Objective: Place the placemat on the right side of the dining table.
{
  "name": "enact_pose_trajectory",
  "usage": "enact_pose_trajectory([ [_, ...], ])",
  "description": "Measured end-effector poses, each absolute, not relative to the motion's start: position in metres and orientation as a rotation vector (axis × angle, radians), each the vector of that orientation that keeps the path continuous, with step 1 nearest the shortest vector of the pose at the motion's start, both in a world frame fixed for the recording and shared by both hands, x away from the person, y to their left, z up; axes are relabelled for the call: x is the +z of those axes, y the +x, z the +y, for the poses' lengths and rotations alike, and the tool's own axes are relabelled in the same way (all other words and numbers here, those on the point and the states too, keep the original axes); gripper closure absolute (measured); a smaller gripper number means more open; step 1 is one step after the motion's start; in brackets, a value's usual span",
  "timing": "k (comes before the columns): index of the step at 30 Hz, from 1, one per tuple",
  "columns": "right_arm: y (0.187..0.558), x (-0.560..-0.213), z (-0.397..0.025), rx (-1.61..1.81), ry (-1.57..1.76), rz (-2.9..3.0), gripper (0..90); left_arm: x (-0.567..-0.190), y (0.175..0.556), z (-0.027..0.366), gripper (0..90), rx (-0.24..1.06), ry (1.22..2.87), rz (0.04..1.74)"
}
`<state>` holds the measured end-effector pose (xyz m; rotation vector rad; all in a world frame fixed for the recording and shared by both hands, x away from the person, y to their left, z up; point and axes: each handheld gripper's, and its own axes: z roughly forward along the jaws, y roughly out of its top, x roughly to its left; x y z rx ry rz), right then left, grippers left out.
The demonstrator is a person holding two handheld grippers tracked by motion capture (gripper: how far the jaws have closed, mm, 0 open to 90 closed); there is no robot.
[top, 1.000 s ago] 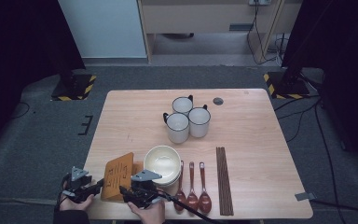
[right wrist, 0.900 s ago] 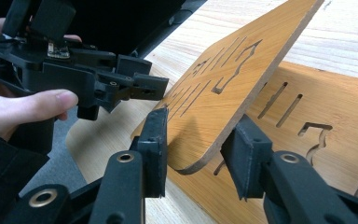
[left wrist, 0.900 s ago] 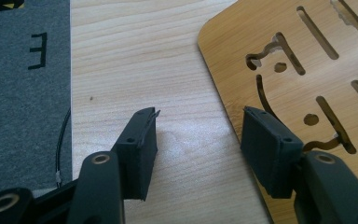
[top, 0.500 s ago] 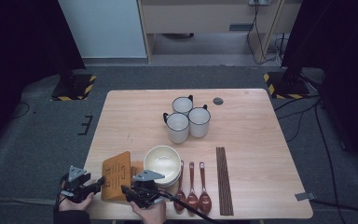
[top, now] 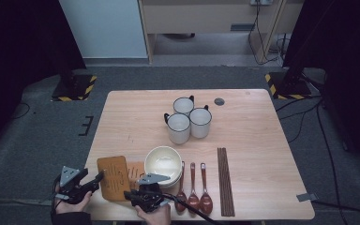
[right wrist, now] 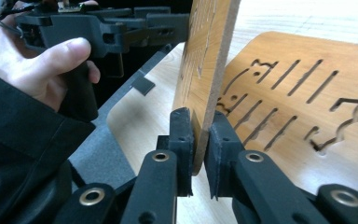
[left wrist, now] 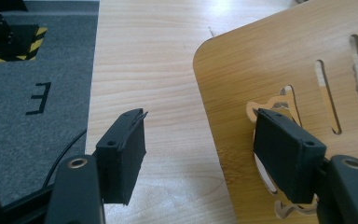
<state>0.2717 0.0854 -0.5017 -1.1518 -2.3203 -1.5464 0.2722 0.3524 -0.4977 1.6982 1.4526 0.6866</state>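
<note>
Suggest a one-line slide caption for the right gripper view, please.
Right gripper clamps the raised wooden trivet by its edge above a second trivet.

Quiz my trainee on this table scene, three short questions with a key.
1. True or false: the right gripper is shut on a board held on edge.
2. How many mugs stand on the table?
3. What lies just right of the spoons in the high view? A) chopsticks B) knives C) plates

Key: 1 true; 2 three; 3 A.
</note>
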Motion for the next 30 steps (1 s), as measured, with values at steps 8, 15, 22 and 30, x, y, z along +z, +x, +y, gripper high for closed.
enact_pose_trajectory([
  [8,0.2716,-0.5035,0.0844,-1.527,-1.151,-2.271,86.3,-0.4949,0.2701,0.353,32.8,0.704,1.679,1.437],
  [15,0.2709,-0.5044,0.0842,-1.549,-1.172,-2.24,87.2,-0.4936,0.2691,0.3537,33.4,0.705,1.655,1.434],
  [22,0.2702,-0.5017,0.0824,-1.58,-1.185,-2.235,87.2,-0.4927,0.2689,0.3528,32.2,0.696,1.642,1.42],
  [30,0.2724,-0.4969,0.0772,-1.638,-1.212,-2.23,87.2,-0.4935,0.2696,0.3522,31.7,0.688,1.648,1.422],
])
